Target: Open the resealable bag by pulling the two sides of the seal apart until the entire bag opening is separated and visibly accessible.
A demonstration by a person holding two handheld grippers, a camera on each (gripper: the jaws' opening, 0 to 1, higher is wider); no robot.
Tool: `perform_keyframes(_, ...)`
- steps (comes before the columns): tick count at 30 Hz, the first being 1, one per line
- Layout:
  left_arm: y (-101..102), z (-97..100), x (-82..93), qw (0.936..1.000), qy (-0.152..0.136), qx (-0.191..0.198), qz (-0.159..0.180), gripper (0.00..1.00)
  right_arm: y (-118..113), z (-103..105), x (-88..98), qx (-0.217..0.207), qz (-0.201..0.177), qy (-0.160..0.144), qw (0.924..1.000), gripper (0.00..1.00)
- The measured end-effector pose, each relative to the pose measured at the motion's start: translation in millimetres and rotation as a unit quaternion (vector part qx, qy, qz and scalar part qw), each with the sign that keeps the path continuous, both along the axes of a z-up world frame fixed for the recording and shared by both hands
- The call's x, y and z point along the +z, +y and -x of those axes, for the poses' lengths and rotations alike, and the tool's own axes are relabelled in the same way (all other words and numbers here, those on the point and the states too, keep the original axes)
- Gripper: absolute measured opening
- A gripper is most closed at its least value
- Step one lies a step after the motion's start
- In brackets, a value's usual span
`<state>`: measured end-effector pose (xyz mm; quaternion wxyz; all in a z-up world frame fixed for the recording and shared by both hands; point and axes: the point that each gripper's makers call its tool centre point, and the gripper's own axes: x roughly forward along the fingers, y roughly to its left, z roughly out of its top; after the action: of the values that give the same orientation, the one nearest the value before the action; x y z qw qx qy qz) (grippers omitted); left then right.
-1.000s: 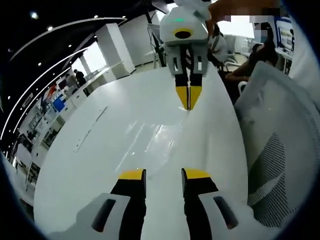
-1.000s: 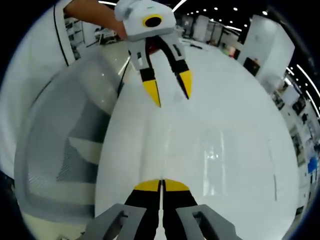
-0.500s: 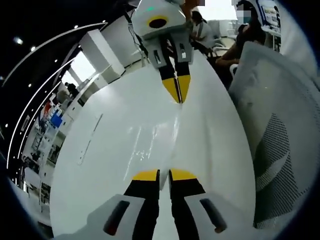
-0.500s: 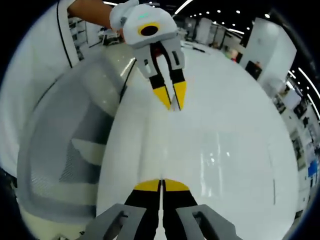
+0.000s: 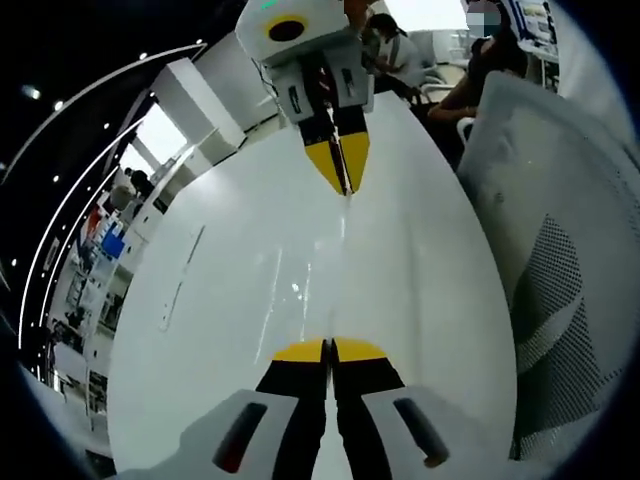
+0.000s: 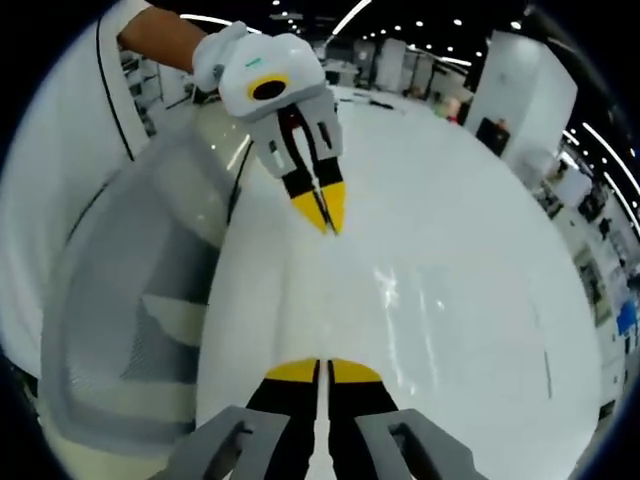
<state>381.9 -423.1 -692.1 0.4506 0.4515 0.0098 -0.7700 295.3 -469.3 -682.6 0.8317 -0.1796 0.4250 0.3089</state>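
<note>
I judged this to be the grip stage, just ahead of the pull. Both grippers had pinched the clear bag (image 5: 335,260), which stretched between them above the white desk (image 5: 200,300), and nothing showed the seal parted yet.

In the left gripper view, my left gripper (image 5: 328,352) had its yellow-tipped fingers (image 5: 300,352) drawn together with barely a slit between them, and the film ran up from that slit toward the other tool. I read it as clamped on the near side of the bag mouth, though the film was so transparent that I could not tell how much of it sat between the fingers.

In the right gripper view, my right gripper (image 6: 322,371) was likewise closed to a hairline, holding the opposite side. Across from it the left gripper (image 6: 322,208) showed as a closed yellow wedge pointing at me, held by a gloved hand (image 6: 215,55).

The bag itself was hard to make out: faint glints and a thin crease over the middle of the desk, running from one tool to the other, away from the chair (image 5: 560,260) at the desk's edge.

The next move, as I saw it, called for drawing the two grippers steadily apart, keeping both pinches firm. The risk was film slipping out, or one gripper holding both layers, so the seal would not split.
</note>
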Motion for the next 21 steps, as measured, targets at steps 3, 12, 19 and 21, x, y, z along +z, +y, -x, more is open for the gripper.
perform_keyframes(3, -1, -0.9, 3.1, 1.0, 0.005, 0.006, 0.003, 0.0, -2, -2, 1.9, -0.009, -0.005, -0.004, 0.9999, 0.0)
perform_keyframes(12, -2, 3.2, 6.3, 0.9999, 0.012, 0.004, 0.0, 0.0, 11, -20, 10.4, -0.02, -0.025, -0.042, 0.9986, 0.09)
perform_keyframes(19, -5, 9.1, 9.6, 0.9996, 0.026, 0.005, -0.008, 0.0, 30, -43, 16.4, -0.03, -0.054, -0.073, 0.9955, 0.11)
perform_keyframes(21, -5, 9.4, 10.7, 0.9996, 0.026, 0.004, -0.009, 0.0, 35, -49, 16.8, -0.027, -0.053, -0.082, 0.9948, 0.11)
